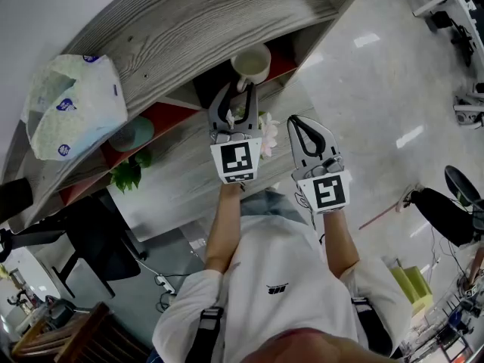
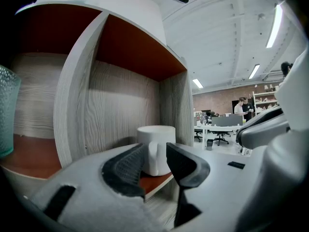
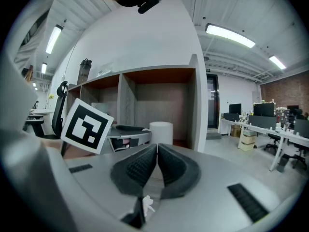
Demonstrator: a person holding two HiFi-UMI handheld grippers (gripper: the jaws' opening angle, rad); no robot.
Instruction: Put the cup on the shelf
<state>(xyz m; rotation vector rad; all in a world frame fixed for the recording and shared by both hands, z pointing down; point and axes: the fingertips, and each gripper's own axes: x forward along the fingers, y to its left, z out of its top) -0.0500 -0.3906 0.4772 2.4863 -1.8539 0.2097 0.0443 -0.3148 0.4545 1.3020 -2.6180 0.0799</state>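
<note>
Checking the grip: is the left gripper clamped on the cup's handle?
No, the left gripper stands open, jaws clear of the cup handle.

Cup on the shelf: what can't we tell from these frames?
- Left gripper view: cup base and lower handle hidden behind the left tool.
- Head view: shelf top hides most of the cup's compartment.
- Left gripper view: glass cut off by the left edge.

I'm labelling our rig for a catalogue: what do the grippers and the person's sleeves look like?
The left gripper and right gripper are light grey shells with black, ribbed fingers. Each carries a white cube with black square markers. The person wears a white short-sleeved T-shirt with dark shoulder straps.
</note>
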